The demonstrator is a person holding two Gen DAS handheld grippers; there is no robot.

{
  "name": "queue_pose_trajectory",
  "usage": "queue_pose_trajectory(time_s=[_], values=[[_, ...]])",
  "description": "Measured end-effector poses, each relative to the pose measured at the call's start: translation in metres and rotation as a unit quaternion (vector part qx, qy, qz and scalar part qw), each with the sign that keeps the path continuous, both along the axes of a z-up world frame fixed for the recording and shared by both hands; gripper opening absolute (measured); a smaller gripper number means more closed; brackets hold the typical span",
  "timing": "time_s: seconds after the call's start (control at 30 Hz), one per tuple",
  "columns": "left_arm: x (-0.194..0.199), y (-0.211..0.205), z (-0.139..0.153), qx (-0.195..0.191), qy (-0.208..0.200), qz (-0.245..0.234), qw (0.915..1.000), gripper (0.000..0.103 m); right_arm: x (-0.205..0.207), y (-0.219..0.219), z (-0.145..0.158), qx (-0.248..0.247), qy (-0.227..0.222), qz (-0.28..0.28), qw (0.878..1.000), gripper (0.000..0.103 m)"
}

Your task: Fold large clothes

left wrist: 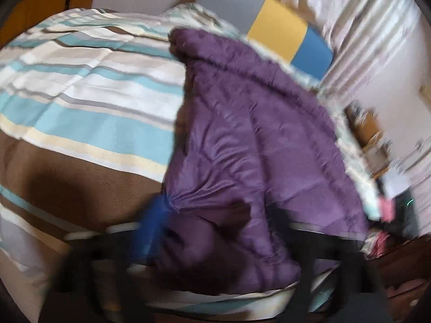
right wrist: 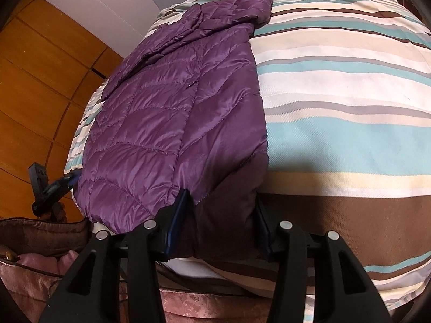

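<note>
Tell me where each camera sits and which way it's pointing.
Left wrist: on the left gripper, looking along its blurred fingers across the purple jacket on the striped bed cover, toward the curtains; the picture is motion-blurred.
Right wrist: on the right gripper, at the near hem, looking up the jacket toward its hood; its black fingers straddle the hem, and the left gripper shows at the bed's left edge.
Shared: jacket, bed cover.

Left wrist view: blurred, close at the foot of the bed (left wrist: 80, 123), faced along the purple jacket (left wrist: 242, 134). Right wrist view: sharp, close at the jacket's (right wrist: 172, 113) hem. Shared: jacket, bed (right wrist: 336, 94).
</note>
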State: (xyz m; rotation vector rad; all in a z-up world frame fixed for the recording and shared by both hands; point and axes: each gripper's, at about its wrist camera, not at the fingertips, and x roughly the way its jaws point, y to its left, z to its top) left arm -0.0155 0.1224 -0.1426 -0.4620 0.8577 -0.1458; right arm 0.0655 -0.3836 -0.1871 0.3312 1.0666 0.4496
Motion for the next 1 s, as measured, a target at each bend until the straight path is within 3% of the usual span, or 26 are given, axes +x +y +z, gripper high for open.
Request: queue_pose_trajectory(time_s=[0.07,0.17,0.23,0.3,0.33,0.37,0.4,0.47,0.57,0.77,1.0], values=[[-0.002,0.003,0.000,-0.004,-0.001,0.018,0.9998,0.098,-0.001,0.000,0.000,-0.001,-0.001,0.002,1.000,0.046],[-0.001,0.004,-0.007,-0.022,0.020,0.007,0.9995,0.098,-0.003,-0.001,0.001,-0.001,0.000,0.002,1.000,0.046],[-0.004,-0.002,-0.008,-0.010,0.026,-0.017,0.9995,0.097,-0.004,-0.001,0.001,-0.002,0.001,0.006,1.000,0.043],[-0.006,-0.012,-0.010,0.013,0.037,-0.042,0.9984,0.081,-0.006,0.001,0.001,-0.005,0.001,0.020,1.000,0.037],[-0.008,-0.018,-0.011,0.032,0.041,-0.049,0.9974,0.070,-0.006,0.003,0.001,-0.004,0.000,0.026,1.000,0.028],[-0.009,-0.024,-0.011,0.043,0.041,-0.062,0.9963,0.042,-0.006,0.004,0.000,0.004,0.001,0.031,1.000,0.020],[-0.008,-0.027,-0.012,0.036,0.046,-0.077,0.9953,0.030,-0.004,0.005,0.000,0.023,0.003,0.037,0.999,0.018],[-0.004,-0.031,-0.004,0.027,0.035,-0.086,0.9953,0.017,0.000,0.009,0.003,0.029,-0.005,0.040,0.999,0.014],[0.008,-0.031,0.022,0.031,-0.013,-0.086,0.9957,0.015,0.014,0.011,0.019,0.036,-0.040,0.028,0.998,0.012],[0.057,-0.010,0.066,-0.010,-0.079,-0.048,0.9957,0.015,0.050,0.010,0.060,0.072,-0.113,-0.013,0.991,0.011],[0.129,-0.005,0.075,-0.015,-0.077,-0.015,0.9968,0.015,0.119,0.012,0.078,0.131,-0.132,-0.064,0.981,0.011]])
